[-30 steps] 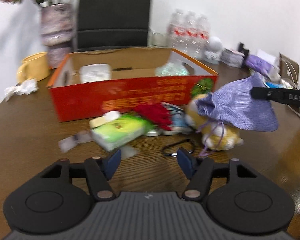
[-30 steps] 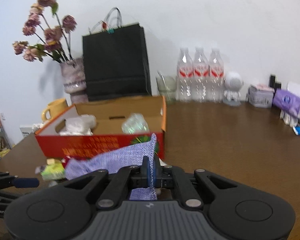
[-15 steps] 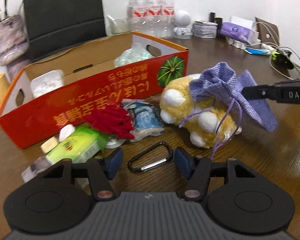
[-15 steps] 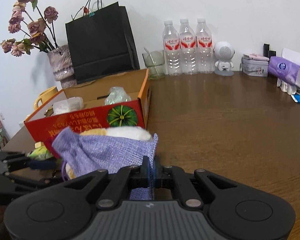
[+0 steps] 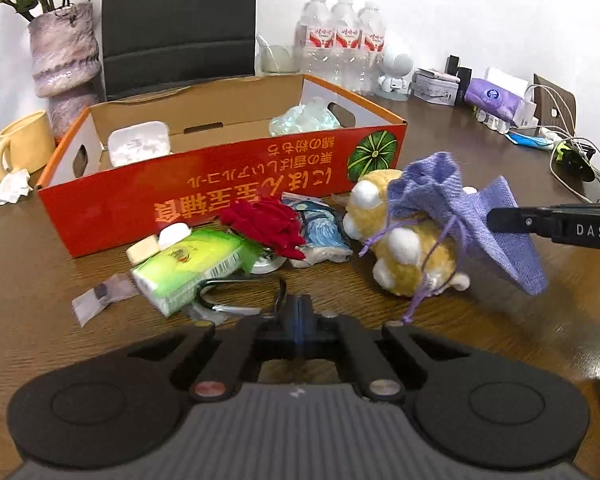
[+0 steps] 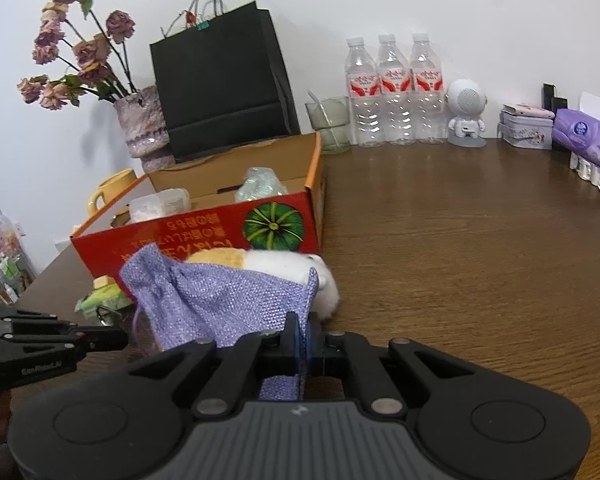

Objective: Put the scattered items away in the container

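Note:
A red cardboard box [image 5: 220,196] stands open on the brown table; it also shows in the right wrist view [image 6: 204,236]. In front of it lie a green packet [image 5: 188,264], a red fabric flower [image 5: 268,224], a blue packet [image 5: 320,228], a plush toy [image 5: 400,240] and a black carabiner [image 5: 240,292]. My left gripper [image 5: 299,312] is shut on the carabiner's end, low at the table. My right gripper [image 6: 300,340] is shut on a purple drawstring pouch [image 6: 228,304], held above the plush toy [image 6: 300,268]; the pouch [image 5: 460,208] hangs from it in the left wrist view.
Inside the box lie a white container [image 5: 138,144] and a clear crumpled bag [image 5: 304,120]. Behind stand a black paper bag [image 6: 220,92], a flower vase [image 5: 64,60], a yellow mug [image 5: 20,148], three water bottles [image 6: 392,88], a small white figure [image 6: 466,112]. Cables and boxes [image 5: 540,120] sit far right.
My left gripper has closed from open onto the carabiner and moved it slightly. My right gripper with the pouch has held near the plush toy.

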